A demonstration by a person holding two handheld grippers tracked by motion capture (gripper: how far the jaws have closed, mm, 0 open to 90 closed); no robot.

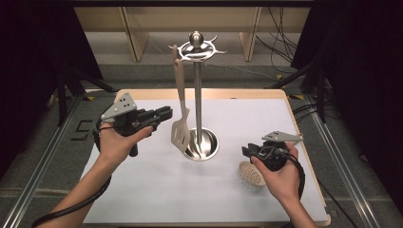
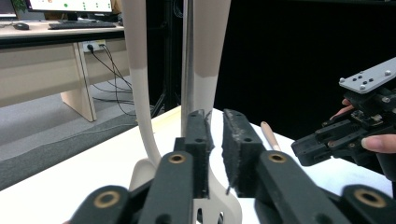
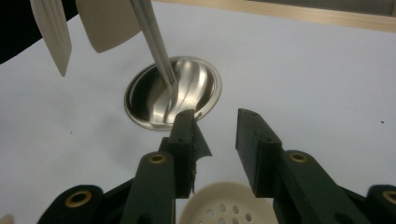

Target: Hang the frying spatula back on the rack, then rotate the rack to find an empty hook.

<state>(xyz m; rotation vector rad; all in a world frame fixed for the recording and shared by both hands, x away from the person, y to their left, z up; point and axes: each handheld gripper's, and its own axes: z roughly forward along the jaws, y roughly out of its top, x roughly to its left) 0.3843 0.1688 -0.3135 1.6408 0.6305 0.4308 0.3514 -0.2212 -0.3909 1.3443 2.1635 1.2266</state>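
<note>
Hanging from a hook of the steel utensil stand (image 1: 197, 95), the beige slotted spatula (image 1: 181, 128) has its blade down just left of the stand's round base dish (image 1: 209, 148), on the white table mat (image 1: 157, 190).

Left gripper (image 1: 164, 114) is held level, off the mat, tips right beside the spatula handle. In the left gripper view its jaws stand a narrow gap apart with nothing between the pads; spatula (image 2: 140, 93) and stand pole (image 2: 187, 65) sit just beyond the tips. Not gripping anything.

Right gripper (image 1: 247, 151) is held low at the right of the base dish, pointing toward it. In the right gripper view its jaws stand wider apart, empty, aimed at the dish (image 3: 187, 93).

A beige perforated skimmer head (image 1: 252, 174) lies flat on the mat right under the right gripper; the right gripper view shows it (image 3: 224, 205) below the jaws, not between the pads. Its handle (image 2: 270, 135) shows in the left gripper view, resting on the mat.
</note>
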